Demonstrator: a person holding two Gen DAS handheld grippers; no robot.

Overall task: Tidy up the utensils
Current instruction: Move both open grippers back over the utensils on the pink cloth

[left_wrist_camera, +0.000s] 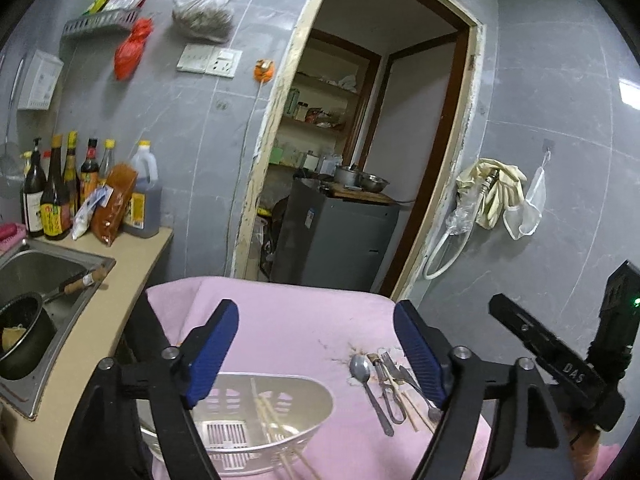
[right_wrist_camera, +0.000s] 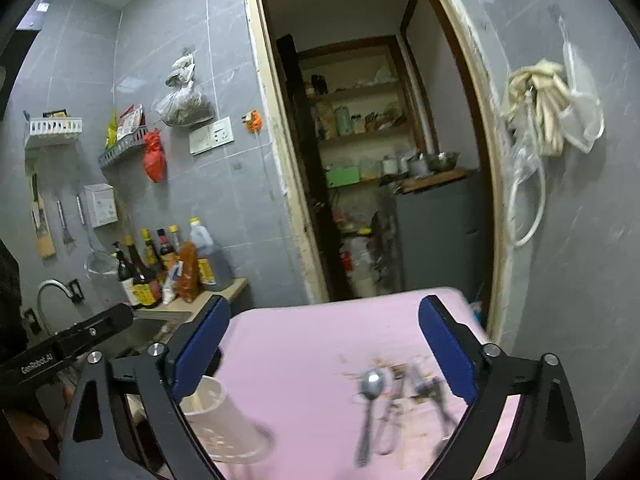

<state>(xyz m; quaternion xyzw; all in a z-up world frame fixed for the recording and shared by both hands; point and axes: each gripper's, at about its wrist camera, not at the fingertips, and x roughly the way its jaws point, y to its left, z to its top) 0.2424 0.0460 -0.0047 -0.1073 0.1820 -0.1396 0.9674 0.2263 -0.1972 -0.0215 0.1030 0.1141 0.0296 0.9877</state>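
With chopsticks [left_wrist_camera: 267,412] already in the white caddy [left_wrist_camera: 316,400] below the left gripper [left_wrist_camera: 316,354], the spoon [left_wrist_camera: 360,368], fork [left_wrist_camera: 404,376] and peeler [left_wrist_camera: 386,388] lie unsorted on the pink bench [left_wrist_camera: 300,320] under the right gripper [right_wrist_camera: 324,354], both grippers released and empty

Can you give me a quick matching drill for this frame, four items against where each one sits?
Items:
1. chopsticks
2. spoon
3. pot
4. sauce bottles

Places:
A. in the sink, wooden handle resting on the rim
B. inside the white utensil holder
C. standing on the counter against the wall
D. lying flat on the pink cloth, beside other loose cutlery

Pairs: 1-B, 2-D, 3-A, 4-C
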